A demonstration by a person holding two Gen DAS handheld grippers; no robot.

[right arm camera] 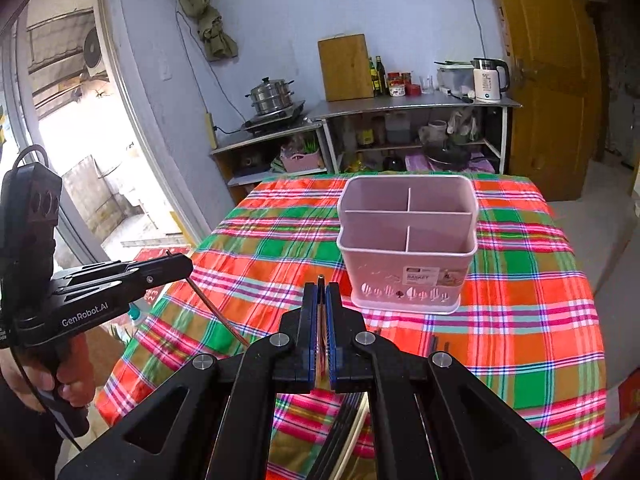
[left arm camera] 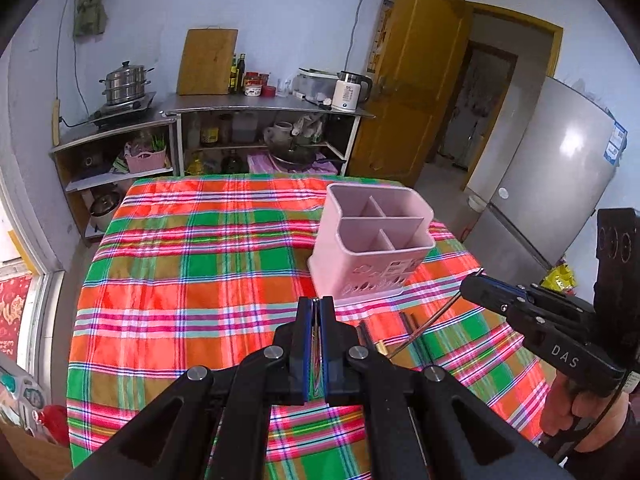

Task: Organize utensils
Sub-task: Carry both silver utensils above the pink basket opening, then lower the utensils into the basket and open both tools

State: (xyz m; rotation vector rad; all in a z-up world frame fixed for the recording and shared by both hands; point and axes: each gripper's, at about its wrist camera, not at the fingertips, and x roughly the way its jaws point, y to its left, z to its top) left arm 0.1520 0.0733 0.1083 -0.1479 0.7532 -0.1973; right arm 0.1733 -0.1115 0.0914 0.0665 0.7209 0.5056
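**Both grippers loaded, holder unfilled**

A small kitchen holds a worktop (left arm camera: 168, 280) draped in a red, green and pink plaid cloth, and everything that matters sits on it. Nearest the person, at the near edge, a few dark chopsticks (left arm camera: 408, 326) lie loose on the cloth, partly hidden beneath the gripper frames, so their number cannot be told. Just above them, the left gripper (left arm camera: 317, 304) has its jaws pressed almost together on a thin chopstick (right arm camera: 216, 308), which slants down from its tip in the right wrist view. The right gripper (right arm camera: 321, 286) is likewise pinched nearly closed on a second thin stick (left arm camera: 436, 320), whose tip pokes up between the blue pads. Further in, toward the middle of the worktop and nearer its right edge, stands the pink utensil holder (right arm camera: 408, 276), upright on its tray, its compartments all showing bare. Beyond the far edge are steel shelves (left arm camera: 264, 110) with a steamer pot (left arm camera: 126, 82), a cutting board (left arm camera: 207, 62) and a kettle (left arm camera: 349, 90).

By this showing the sorting has barely begun: nothing is in the holder, two sticks are in hand, and the loose ones remain to be collected.
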